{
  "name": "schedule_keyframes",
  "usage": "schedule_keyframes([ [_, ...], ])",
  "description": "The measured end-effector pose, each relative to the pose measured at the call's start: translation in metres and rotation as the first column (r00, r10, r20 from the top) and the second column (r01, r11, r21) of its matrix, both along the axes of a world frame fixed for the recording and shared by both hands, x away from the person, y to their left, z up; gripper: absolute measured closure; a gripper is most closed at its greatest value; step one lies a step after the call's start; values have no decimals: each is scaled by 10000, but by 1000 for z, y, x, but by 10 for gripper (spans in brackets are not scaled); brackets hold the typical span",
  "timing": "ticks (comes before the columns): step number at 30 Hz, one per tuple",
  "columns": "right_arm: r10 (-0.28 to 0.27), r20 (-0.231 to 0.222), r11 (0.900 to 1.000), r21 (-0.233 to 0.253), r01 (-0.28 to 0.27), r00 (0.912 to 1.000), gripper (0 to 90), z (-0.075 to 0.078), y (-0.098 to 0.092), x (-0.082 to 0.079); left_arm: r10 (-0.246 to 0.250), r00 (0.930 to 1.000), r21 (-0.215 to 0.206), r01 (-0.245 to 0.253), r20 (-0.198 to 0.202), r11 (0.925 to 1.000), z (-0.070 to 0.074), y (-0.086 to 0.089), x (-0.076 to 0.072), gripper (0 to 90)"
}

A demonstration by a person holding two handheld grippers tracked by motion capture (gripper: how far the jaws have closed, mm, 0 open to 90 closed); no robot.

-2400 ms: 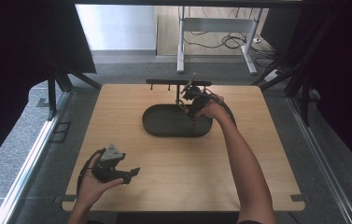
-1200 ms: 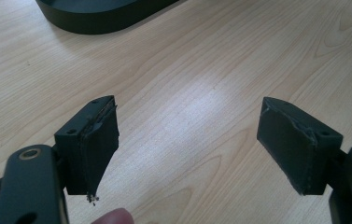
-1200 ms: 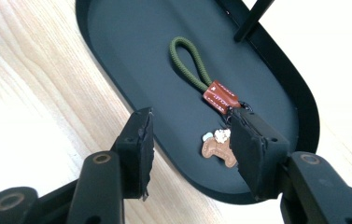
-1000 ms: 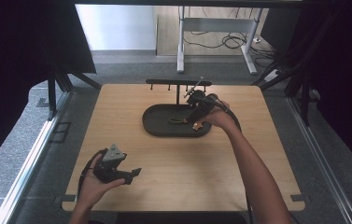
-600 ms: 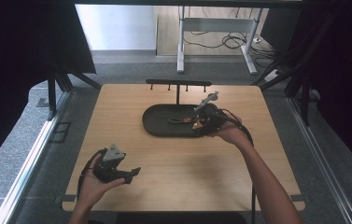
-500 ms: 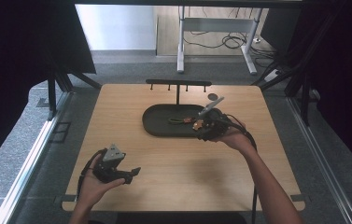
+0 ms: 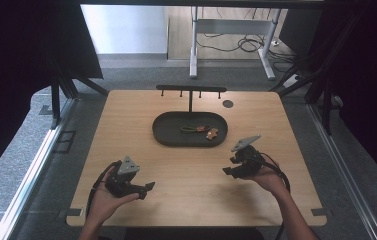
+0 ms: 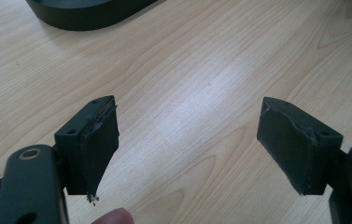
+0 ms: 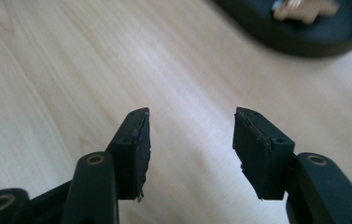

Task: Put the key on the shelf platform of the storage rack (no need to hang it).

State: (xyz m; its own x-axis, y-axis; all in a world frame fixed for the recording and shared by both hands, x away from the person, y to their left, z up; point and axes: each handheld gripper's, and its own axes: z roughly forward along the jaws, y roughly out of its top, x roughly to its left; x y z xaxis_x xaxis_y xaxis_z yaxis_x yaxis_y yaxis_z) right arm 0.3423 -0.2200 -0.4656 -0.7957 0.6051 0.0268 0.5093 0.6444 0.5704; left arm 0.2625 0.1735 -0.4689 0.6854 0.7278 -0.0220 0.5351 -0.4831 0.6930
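A dark oval tray sits mid-table, and in it lie a small green looped item and a brown keyring-like piece. My right gripper is held near the table's right front, below the tray, open with nothing between its jaws. The tray's rim shows blurred at the top of the right gripper view. My left gripper rests at the left front, open and empty, with the tray's edge far ahead of it.
A black T-shaped rack with small pegs stands behind the tray. A dark round hole marks the table's far right. Bare wood lies between the two grippers. Desk legs and cables are on the floor beyond.
My right gripper has drawn back from over the tray toward the table's right front. The small items stay in the tray. The left gripper has not moved.
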Motion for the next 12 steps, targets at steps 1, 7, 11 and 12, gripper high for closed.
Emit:
schedule_keyframes([
  [1,-85,-5,10000,28,85,10000,478,-5,-2,-3,37,10000,-2,-37,6,10000,0,0,0,211],
  [7,-381,111,9989,272,378,9992,472,-18,-12,-13,77,10000,43,-77,-21,10000,0,-2,0,210],
  [11,-622,517,9955,740,583,9967,460,-14,-14,-16,150,9999,73,-150,-20,9999,1,-2,0,210],
  [12,-599,501,9961,674,565,9969,448,-14,-13,-15,150,9999,73,-150,-20,9999,1,-2,0,210],
])
